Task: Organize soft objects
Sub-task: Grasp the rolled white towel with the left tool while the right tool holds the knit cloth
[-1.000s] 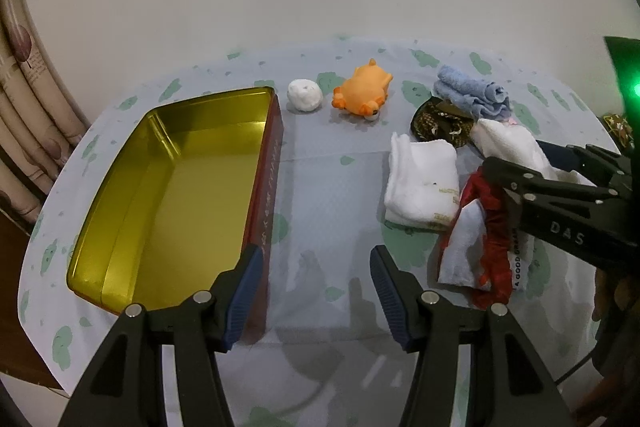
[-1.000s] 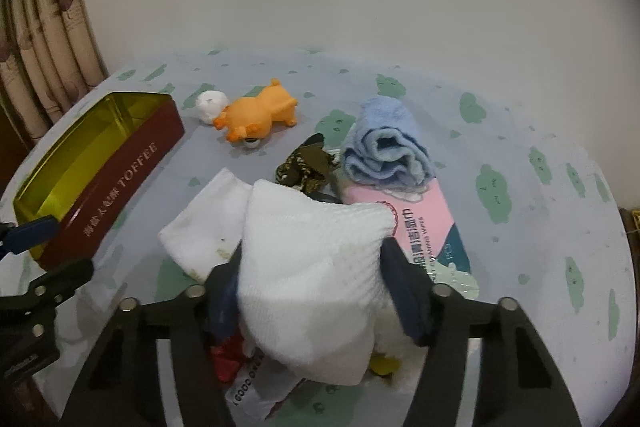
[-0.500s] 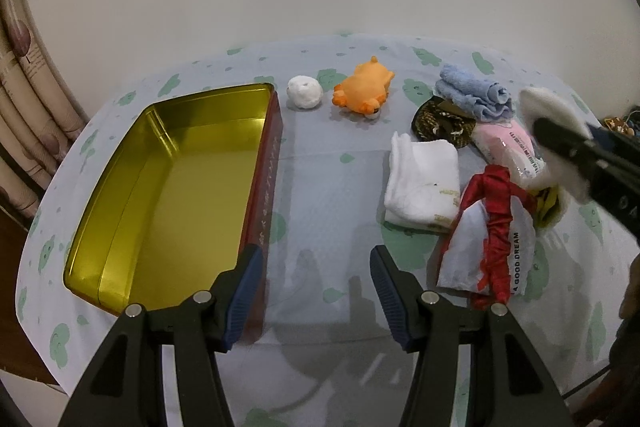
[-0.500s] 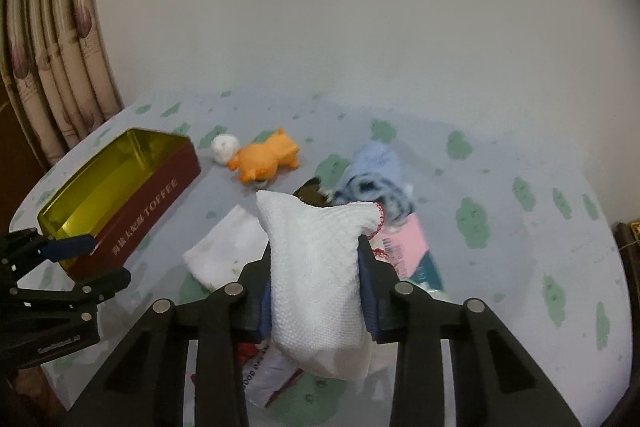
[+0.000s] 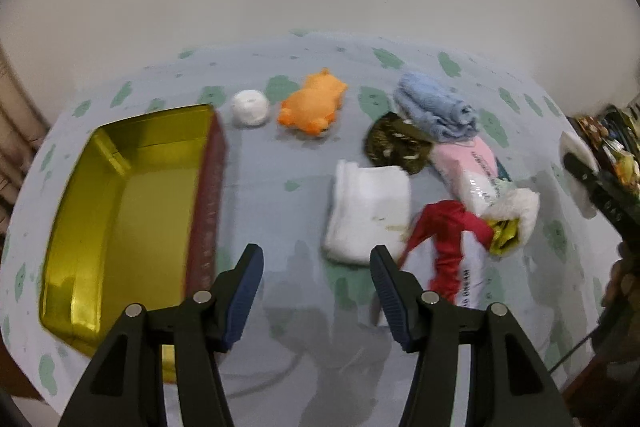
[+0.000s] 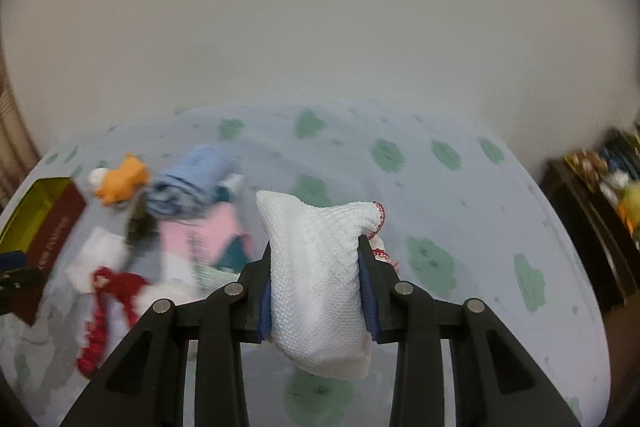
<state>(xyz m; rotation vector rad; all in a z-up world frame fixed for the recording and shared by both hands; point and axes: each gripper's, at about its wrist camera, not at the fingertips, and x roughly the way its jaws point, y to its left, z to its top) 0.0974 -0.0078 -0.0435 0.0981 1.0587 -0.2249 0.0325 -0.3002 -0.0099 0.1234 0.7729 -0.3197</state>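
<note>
My right gripper [image 6: 316,279] is clamped on the white waffle cloth [image 6: 320,267], held clear above the table — the jaws have just been closing on it. The gold tin [image 5: 120,211] lies far off to its left (I take it as the drop spot), right beside my left gripper [image 5: 316,291], whose jaws stand apart and empty — so the cloth must cross leftward.

Open strip of tablecloth [image 5: 276,211] between the gold tin [image 5: 120,211] at left and the folded white cloth [image 5: 370,211] at right, blocked at its far end by a white ball [image 5: 251,107] and an orange toy [image 5: 314,105]. Crowded at right: blue towel [image 5: 434,109], pink wipes pack [image 5: 470,167], red fabric [image 5: 450,231]. Bare cloth past them on the far right.
</note>
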